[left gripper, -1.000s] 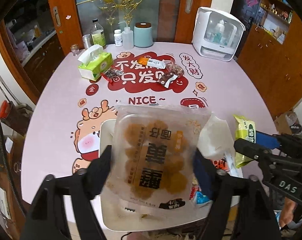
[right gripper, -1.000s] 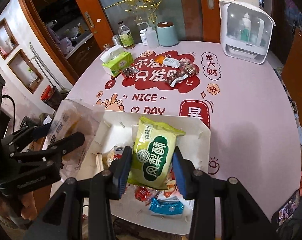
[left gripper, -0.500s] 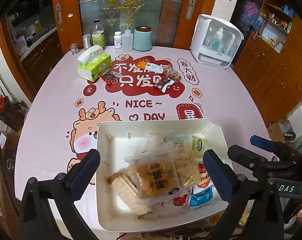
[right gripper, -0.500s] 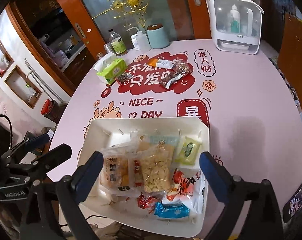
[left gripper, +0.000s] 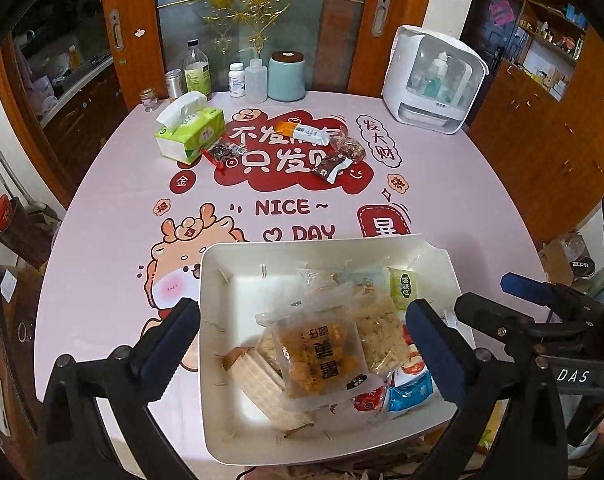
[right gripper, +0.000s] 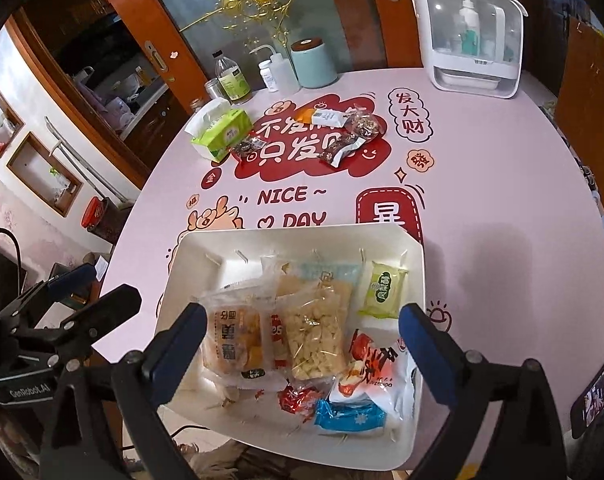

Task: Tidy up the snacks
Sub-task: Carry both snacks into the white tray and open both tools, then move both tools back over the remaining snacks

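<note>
While the left wrist view shows the left gripper (left gripper: 302, 344) spread wide and empty above the white tray (left gripper: 230, 260), where the egg-cake packet (left gripper: 321, 356) lies, the sensible next move is probably toward the loose snacks (left gripper: 333, 164) far across the table. From the right wrist view, the right gripper (right gripper: 302, 344) also gapes wide, holding nothing, above the green pastry packet (right gripper: 383, 290) in the tray.
</note>
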### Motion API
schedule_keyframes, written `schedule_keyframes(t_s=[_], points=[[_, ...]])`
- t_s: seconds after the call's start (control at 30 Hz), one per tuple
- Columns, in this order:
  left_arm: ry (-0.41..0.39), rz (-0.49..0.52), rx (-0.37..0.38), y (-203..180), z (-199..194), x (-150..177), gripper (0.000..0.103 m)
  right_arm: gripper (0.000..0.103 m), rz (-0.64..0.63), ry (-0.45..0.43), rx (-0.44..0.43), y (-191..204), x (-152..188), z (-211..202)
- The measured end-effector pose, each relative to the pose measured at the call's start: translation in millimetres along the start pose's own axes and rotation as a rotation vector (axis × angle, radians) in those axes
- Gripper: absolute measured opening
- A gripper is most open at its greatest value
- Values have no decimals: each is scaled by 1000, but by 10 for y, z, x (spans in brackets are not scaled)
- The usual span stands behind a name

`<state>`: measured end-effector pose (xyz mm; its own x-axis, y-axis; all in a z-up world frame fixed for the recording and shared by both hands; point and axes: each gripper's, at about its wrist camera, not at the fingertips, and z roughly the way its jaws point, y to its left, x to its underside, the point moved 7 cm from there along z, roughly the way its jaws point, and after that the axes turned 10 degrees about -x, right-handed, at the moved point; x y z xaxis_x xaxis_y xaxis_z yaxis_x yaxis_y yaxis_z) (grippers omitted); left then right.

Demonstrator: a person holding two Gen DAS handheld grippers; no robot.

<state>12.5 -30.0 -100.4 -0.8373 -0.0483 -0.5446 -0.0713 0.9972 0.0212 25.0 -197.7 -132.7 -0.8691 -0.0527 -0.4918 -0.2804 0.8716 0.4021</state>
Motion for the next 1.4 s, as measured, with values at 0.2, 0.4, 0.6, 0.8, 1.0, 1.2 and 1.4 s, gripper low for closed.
schedule_keyframes(t_s=[0.2,0.4,0.6,0.8,1.0,1.2,1.4], points=[[11,-5,-14,125,34,17,102,98,-3,18,-1,44,8,69],[35,-15,-40,248,121,49,102,98,-17,46,-6,98,19,181],[53,0,-67,320,226,45,102,97,-34,96,11,103,33,311],[38,21,-108,425,310,-163,102,97,-84,97,52,118,-123,333],[-82,55,-149,597,222,-799,102,97,-134,53,81,142,-613,255],[-193,127,-225,681,254,-1571,102,97,-174,9,153,54,-1361,232],[-249,150,-237,693,380,-2167,102,97,-211,-31,197,-36,-2064,365]])
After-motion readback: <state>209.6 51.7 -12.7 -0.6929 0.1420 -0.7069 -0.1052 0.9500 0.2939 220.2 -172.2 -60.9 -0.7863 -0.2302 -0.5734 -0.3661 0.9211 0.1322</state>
